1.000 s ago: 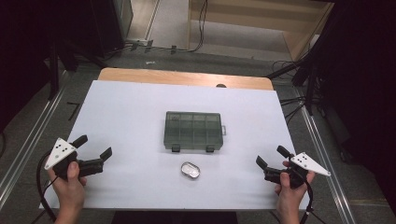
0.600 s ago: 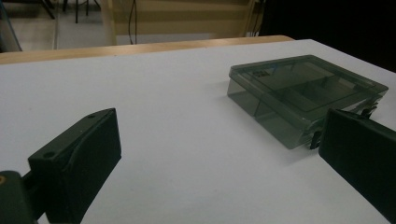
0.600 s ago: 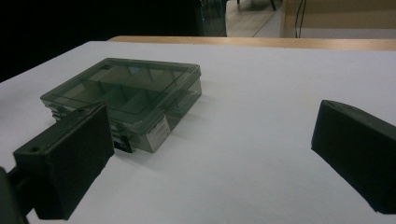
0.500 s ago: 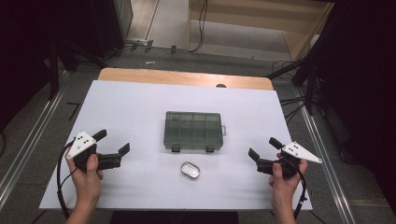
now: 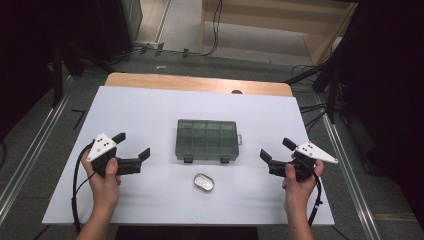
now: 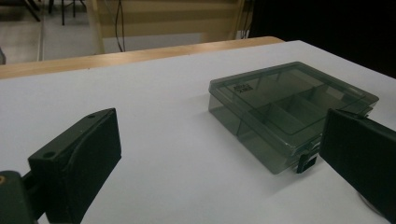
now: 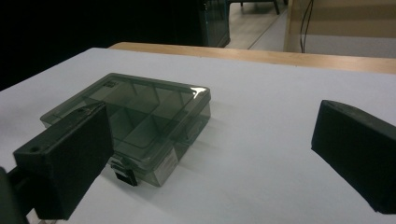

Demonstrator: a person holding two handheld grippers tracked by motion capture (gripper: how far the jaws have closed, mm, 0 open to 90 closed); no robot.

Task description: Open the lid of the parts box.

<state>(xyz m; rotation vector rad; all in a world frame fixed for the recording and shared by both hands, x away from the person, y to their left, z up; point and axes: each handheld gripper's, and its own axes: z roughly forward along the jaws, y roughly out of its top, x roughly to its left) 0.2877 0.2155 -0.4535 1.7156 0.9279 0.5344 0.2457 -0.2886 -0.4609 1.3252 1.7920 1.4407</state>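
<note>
Both my claws released, flanking a shut compartment box at the table's middle.

My left gripper (image 5: pixel 134 145) sits at 9 o'clock from the box, its 2 jaws spread wide and holding nothing. The smoky plastic compartment box (image 5: pixel 206 140) lies flat on the white table (image 5: pixel 150 110), lid down, with 2 dark latches on its near edge; in the left gripper view the box (image 6: pixel 289 112) lies just ahead of my jaws. A small oval metal tin (image 5: pixel 203 182) rests near the box at 6 o'clock, apart from it. My right gripper (image 5: pixel 275 151) waits at 3 o'clock, jaws also apart and empty. I judge the box light, stiff and smooth, likely to slide on the table, so I would steady 1 short side and work the latches (image 7: pixel 123 175) from the front.
</note>
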